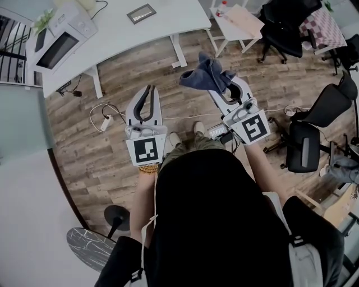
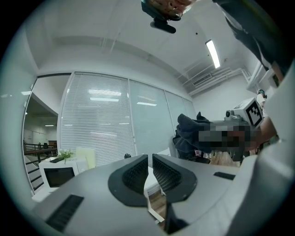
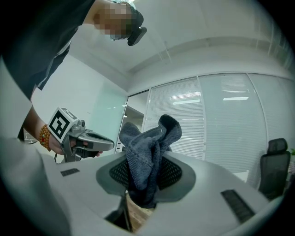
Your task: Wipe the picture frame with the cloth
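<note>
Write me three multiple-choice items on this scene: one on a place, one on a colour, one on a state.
1. Where does the picture frame lie?
A. on the floor
B. on the white desk
C. on a chair

2. What colour is the cloth?
A. red
B. white
C. dark blue-grey

3. How do the jaws of the left gripper stand?
A. nearly together, nothing between them
B. clamped on the cloth
C. wide apart

Answers: 1 B, the head view shows it flat on the desk. 2 C, both gripper views show that colour. 3 A, the left gripper view shows its pads almost touching and empty.
</note>
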A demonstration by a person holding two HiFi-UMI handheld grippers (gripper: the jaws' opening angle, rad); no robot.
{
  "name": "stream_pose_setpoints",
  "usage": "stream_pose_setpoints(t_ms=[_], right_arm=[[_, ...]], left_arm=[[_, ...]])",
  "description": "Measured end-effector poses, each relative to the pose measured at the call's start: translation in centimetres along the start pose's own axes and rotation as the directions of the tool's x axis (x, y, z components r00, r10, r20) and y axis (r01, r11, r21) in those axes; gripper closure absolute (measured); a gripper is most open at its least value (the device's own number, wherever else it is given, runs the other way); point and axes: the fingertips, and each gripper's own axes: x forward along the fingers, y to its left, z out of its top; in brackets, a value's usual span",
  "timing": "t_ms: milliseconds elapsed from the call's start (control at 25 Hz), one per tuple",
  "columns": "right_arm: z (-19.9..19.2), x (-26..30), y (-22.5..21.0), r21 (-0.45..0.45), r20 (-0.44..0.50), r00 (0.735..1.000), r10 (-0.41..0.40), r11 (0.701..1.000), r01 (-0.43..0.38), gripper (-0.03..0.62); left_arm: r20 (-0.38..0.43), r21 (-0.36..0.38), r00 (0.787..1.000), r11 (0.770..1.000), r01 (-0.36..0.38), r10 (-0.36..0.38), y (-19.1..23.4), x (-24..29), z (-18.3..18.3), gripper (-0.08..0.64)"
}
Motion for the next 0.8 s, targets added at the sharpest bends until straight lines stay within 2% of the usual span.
stream_pose_setpoints(t_ms=[80, 480, 800], right_arm=[[0.2, 0.1, 0.1, 0.016, 0.000, 1.000, -0.007, 1.000, 0.007, 0.486], [0.2, 0.2, 0.1, -0.015, -0.008, 1.000, -0.016, 1.000, 0.016, 0.486], [1.2, 0.5, -0.1, -0.008, 0.002, 1.000, -0.023, 1.000, 0.023, 0.486]], left_arm=[[-0.001, 0.002, 1.000, 1.000, 0.005, -0.005, 0.1, 0.0, -0.1, 0.526], [0.004, 0.006, 1.000, 1.000, 0.025, -0.025, 0.1, 0.4, -0.2, 0.526], [0.015, 0.014, 1.000, 1.000, 0.016, -0.016, 0.5, 0.3, 0.5, 0.526]])
